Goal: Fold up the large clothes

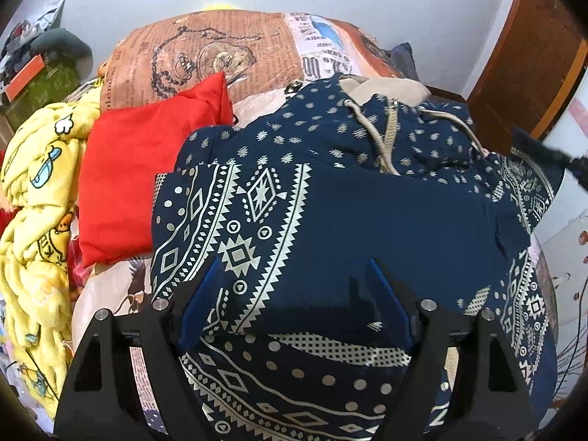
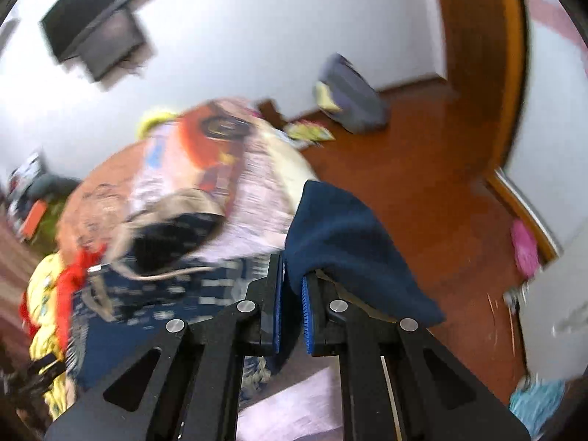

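now one navy hoodie [image 1: 367,202], two grippers: right [image 2: 292,286] clamped.

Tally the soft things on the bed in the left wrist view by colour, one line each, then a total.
Navy patterned hoodie: 1
Red cushion: 1
Yellow cartoon blanket: 1
Orange newspaper-print pillow: 1
Total: 4

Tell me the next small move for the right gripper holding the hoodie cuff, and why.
Probably carry the cuff across onto the hoodie body: the right gripper pinches it out beside the bed, over the floor, while the left gripper is open over the front.
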`<state>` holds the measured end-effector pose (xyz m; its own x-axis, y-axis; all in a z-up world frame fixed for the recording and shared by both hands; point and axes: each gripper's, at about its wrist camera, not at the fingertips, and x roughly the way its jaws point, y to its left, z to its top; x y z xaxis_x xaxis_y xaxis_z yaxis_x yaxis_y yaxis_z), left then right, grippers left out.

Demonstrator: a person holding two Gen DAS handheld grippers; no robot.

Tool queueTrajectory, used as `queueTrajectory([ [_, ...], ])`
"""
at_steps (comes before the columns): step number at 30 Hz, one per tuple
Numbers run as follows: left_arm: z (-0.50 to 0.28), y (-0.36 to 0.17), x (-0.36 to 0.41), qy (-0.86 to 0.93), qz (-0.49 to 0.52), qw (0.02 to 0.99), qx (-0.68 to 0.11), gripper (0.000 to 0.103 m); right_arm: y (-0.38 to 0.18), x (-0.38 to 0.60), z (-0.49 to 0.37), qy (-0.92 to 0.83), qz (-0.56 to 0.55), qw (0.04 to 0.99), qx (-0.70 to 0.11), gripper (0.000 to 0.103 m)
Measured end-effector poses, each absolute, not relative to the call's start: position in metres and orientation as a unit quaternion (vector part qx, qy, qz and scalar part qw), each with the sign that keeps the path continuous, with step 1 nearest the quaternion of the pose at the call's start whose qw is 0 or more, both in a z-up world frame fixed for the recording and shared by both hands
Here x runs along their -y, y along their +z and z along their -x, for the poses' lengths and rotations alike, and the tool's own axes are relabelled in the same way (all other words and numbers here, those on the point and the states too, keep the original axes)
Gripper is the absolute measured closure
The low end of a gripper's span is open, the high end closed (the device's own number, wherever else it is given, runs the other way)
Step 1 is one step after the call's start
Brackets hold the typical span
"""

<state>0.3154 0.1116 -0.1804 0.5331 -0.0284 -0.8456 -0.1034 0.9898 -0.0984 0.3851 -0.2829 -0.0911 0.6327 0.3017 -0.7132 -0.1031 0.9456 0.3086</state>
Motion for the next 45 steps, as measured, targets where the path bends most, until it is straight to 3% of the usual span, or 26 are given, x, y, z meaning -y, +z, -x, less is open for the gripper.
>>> queueTrajectory([
  [6, -0.307, -0.174, -0.107, 0.013, 0.067, 0.876, -0.477, 0.023, -0.062, 0.212, -0.352, 0.237, -0.068, 0.885, -0.395, 0.095],
  [18, -0.292, -0.183, -0.119, 0.014, 0.069, 0.871, -0.487, 0.023, -0.166, 0.125, -0.329, 0.258, 0.000, 0.793, -0.552, 0.092],
  [22, -0.290, -0.191, -0.122, 0.016, 0.069, 0.866, -0.495, 0.023, -0.172, 0.136, -0.325, 0.257, -0.029, 0.761, -0.595, 0.071],
  [26, -0.291, -0.195, -0.123, 0.015, 0.079, 0.863, -0.498, 0.023, -0.152, 0.157, -0.319, 0.252, -0.049, 0.773, -0.580, 0.066],
  [30, -0.295, -0.197, -0.121, 0.014, 0.084, 0.863, -0.498, 0.023, -0.136, 0.184, -0.324, 0.212, -0.073, 0.806, -0.548, 0.047],
  [45, -0.304, -0.206, -0.116, 0.015, 0.094, 0.858, -0.506, 0.023, -0.199, 0.277, -0.378, 0.046, -0.243, 0.799, -0.548, 0.046],
])
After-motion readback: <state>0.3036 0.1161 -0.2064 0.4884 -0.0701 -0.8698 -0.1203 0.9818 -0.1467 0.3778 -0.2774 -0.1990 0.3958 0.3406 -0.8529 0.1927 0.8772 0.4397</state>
